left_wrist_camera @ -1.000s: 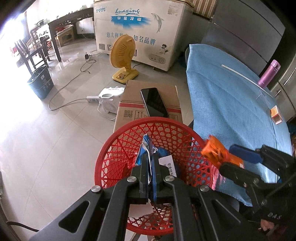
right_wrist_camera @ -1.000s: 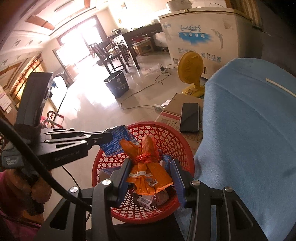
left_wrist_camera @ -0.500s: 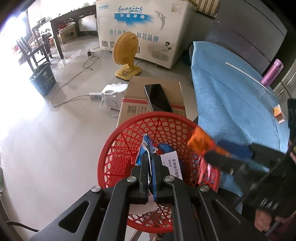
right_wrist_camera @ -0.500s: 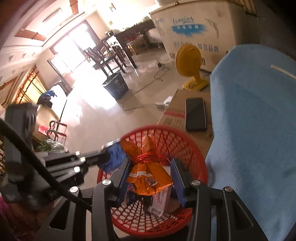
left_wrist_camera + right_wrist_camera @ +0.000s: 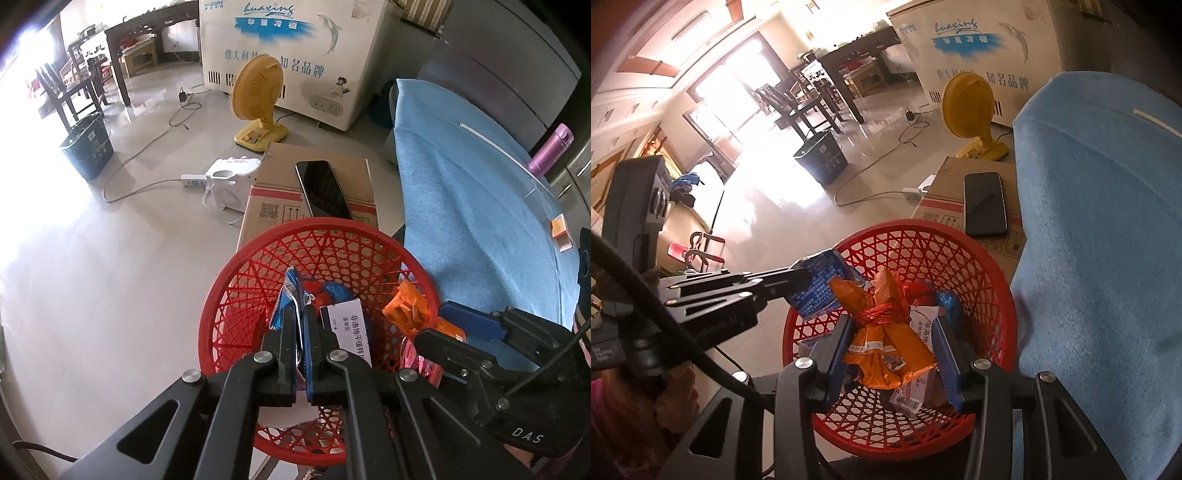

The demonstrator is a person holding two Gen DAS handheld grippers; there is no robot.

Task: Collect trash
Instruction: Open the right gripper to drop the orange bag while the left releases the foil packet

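Tools: two. The left tool (image 5: 300,325) is clamped narrow on one flat blue foil wrapper (image 5: 290,295), held edge-up over the basket. The right tool (image 5: 892,332) grips one orange snack packet (image 5: 886,332) tied round with red string, also above the basket.
Basket: one round red plastic lattice basket (image 5: 258,273), set beside the blue-clothed desk (image 5: 472,206).
Basket contents: one white paper slip with printed characters (image 5: 352,328), blue and red crumpled wrappers under it; exact count of scraps cannot be told.
Left tool from the right camera: reaches in from the left, blue wrapper (image 5: 822,284) over the basket rim (image 5: 923,225).
Right tool from the left camera: enters from the right (image 5: 432,328), orange packet (image 5: 410,306) just inside the rim.
Surroundings: one brown cardboard box (image 5: 317,162) behind the basket, one black phone (image 5: 322,189) flat on it. One yellow desk fan (image 5: 256,96) on the floor, one white chest freezer (image 5: 291,48) behind. One white appliance (image 5: 229,181) by a power strip. One dark bin (image 5: 86,146) near the chairs.
On the desk: one pink bottle (image 5: 550,149), one small orange box (image 5: 561,230), one white strip (image 5: 491,144).
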